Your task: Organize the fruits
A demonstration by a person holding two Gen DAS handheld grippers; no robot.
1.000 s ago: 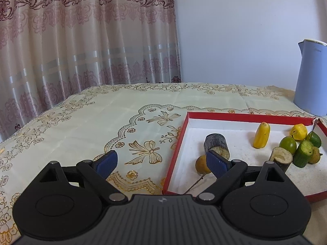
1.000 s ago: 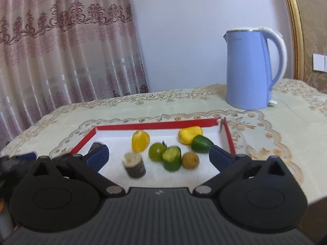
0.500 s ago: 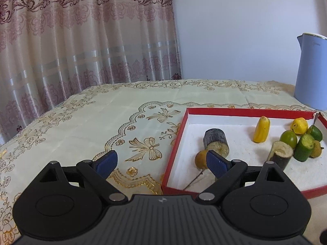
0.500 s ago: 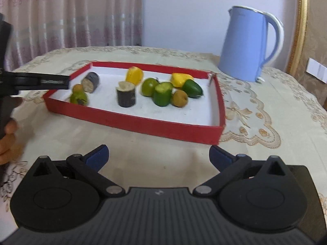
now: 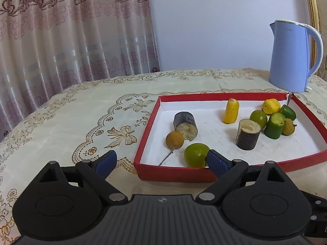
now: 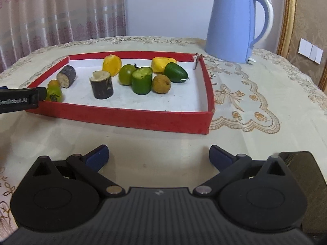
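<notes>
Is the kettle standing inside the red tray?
No, the kettle stands on the tablecloth beyond the tray's far right corner.

We see a tablecloth (image 5: 81, 110) of smooth cloth with a soft sheen and glinting gold embroidery. The red tray (image 6: 143, 118) looks like matt card, its white floor slightly gritty. At one o'clock the blue kettle (image 6: 231, 26) is glossy plastic. The green fruit (image 5: 196, 155) at the tray's near edge shines smoothly; the dark cut cylinder (image 5: 248, 135) shows a rough, fibrous top. Both grippers' bodies are matt black plastic.
</notes>
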